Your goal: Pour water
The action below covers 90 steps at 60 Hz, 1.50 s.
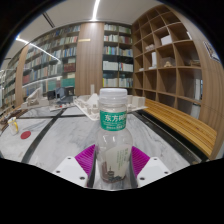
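Tool (112, 163) clamped on clear plastic bottle (113, 135) at lower body, probably light, thin-walled, slippery, best squeezed gently below label above worktop (50, 135).

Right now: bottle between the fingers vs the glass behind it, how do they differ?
The bottle is capped white and wears a green label; the glass is open-topped and unlabelled. The bottle stands between the gripper's fingers, apparently clamped; the glass stands free beyond them on the table. The bottle looms larger, being nearer. Both are clear and upright.
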Each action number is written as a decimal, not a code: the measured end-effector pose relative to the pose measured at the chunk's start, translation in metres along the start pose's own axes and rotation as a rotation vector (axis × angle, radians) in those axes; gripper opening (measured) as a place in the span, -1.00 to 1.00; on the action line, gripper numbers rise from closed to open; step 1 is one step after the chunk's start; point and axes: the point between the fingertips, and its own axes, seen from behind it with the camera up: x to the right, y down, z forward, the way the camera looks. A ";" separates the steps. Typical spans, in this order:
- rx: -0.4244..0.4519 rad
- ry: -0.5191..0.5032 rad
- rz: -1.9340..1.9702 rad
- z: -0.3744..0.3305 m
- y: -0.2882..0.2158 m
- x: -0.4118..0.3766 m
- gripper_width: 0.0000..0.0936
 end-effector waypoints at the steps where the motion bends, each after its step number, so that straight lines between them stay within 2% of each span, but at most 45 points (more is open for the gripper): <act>1: 0.001 0.007 0.009 0.000 0.000 0.001 0.05; 4: -0.001 0.024 0.015 0.000 -0.001 0.003 -0.06; 16: -0.009 0.096 -0.005 -0.010 -0.018 0.007 -0.07; 23: 0.025 0.165 -0.071 -0.021 -0.059 0.010 -0.07; 29: 0.089 0.233 -0.184 -0.026 -0.108 -0.005 -0.07; 37: 0.208 0.334 -0.423 -0.036 -0.198 -0.044 -0.07; 48: 0.345 0.436 -0.814 -0.027 -0.297 -0.159 -0.07; 55: 0.433 0.465 -1.100 -0.017 -0.332 -0.255 -0.08; 65: 0.567 0.462 -1.551 -0.001 -0.323 -0.406 -0.07; 74: 0.661 0.380 -1.885 0.019 -0.265 -0.518 -0.07; 82: 0.760 0.378 -2.181 0.032 -0.222 -0.578 -0.07; 85: 0.764 0.379 -2.249 0.040 -0.207 -0.583 -0.08; 90: 0.721 0.368 -2.279 0.048 -0.197 -0.588 -0.08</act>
